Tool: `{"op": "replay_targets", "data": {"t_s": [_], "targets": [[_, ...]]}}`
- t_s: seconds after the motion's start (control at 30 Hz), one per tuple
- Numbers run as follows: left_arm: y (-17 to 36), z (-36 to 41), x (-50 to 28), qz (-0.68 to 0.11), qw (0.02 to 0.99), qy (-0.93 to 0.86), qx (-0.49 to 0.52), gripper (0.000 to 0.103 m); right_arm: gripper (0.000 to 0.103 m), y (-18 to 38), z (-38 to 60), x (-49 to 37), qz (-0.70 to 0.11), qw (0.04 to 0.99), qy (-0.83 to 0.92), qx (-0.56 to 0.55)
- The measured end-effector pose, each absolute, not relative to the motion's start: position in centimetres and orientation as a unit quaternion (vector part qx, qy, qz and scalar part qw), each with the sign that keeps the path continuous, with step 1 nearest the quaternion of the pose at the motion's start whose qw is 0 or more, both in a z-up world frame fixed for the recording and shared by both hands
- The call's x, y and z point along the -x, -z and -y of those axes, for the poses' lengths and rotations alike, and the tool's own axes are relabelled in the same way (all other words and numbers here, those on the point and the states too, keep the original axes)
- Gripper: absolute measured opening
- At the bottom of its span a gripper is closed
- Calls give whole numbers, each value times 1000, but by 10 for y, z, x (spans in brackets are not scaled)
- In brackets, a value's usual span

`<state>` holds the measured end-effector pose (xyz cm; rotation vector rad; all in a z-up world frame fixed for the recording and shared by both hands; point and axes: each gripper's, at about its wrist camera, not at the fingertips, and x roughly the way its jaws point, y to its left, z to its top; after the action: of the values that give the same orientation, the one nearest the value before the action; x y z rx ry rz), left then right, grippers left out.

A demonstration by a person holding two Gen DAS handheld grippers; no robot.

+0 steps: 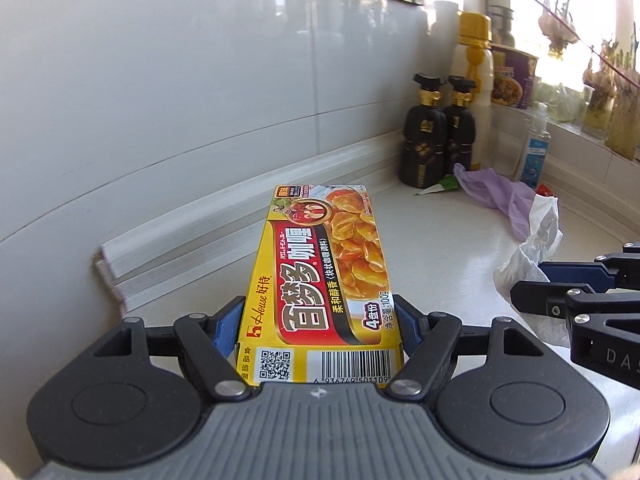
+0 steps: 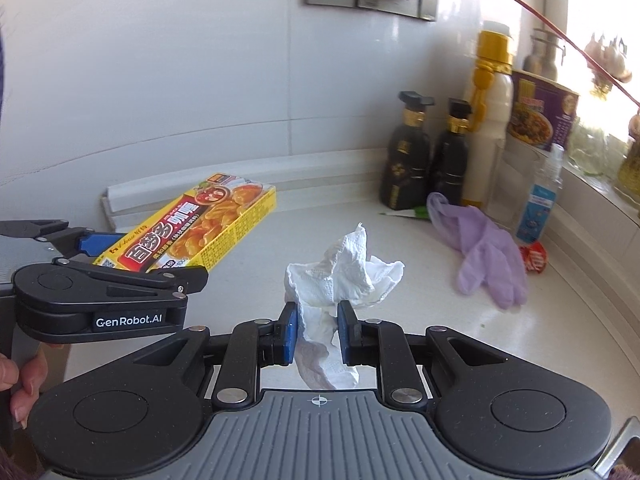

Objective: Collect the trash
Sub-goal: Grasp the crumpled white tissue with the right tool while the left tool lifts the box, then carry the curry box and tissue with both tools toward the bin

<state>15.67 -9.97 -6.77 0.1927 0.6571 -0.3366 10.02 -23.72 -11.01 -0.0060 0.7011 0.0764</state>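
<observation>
Left gripper (image 1: 320, 320): jaws stand wide and clamp a yellow curry roux box (image 1: 324, 264) by its two long sides, blue pads pressed flat against the cardboard
Curry roux box: lifted clear of the counter (image 1: 440, 248), printed face up, barcode end nearest the camera, far end pointing toward the backsplash strip (image 1: 192, 236) at the counter's rear edge
Right gripper (image 2: 317, 330): jaws nearly closed, pinching a crumpled white paper towel (image 2: 344, 276) between the blue pads
Paper towel: its bulk bunches up beyond the fingertips, a tail hangs down behind them toward the camera; held above the middle of the counter
Grippers together: side by side, the left one's box to the left of the towel, well apart from it
Purple glove (image 2: 476, 248): lies flat on the counter toward the right rear corner, limp, fingers toward the front
Red wrapper (image 2: 534, 258): just beside the glove, near the counter's right edge
Green-and-white scrap (image 2: 408, 213): on the counter between the glove and two dark bottles (image 2: 428, 160)
Rear corner: the dark bottles, a tall white bottle with yellow cap (image 2: 490, 120), a purple instant-noodle cup (image 2: 540, 114), a clear sanitiser bottle (image 2: 540, 200)
Person: fingers (image 2: 20, 380) wrap the left gripper's handle
</observation>
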Motion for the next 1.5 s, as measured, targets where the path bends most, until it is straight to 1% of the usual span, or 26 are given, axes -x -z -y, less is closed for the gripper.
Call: {"op": "replay_targets", "data": {"t_s": [0.47, 0.7, 1.07, 1.5], "targets": [[62, 20, -146, -332, 937, 99, -50, 72, 18, 104, 164, -110, -344, 933, -105, 23], [69, -21, -140, -348, 936, 52, -28, 72, 18, 102, 124, -115, -344, 927, -142, 40], [93, -79, -127, -391, 920, -14, 5, 71, 18, 106, 51, -116, -350, 910, -209, 72], [145, -125, -109, -469, 880, -59, 38, 71, 18, 137, -19, -104, -382, 877, -272, 102]]}}
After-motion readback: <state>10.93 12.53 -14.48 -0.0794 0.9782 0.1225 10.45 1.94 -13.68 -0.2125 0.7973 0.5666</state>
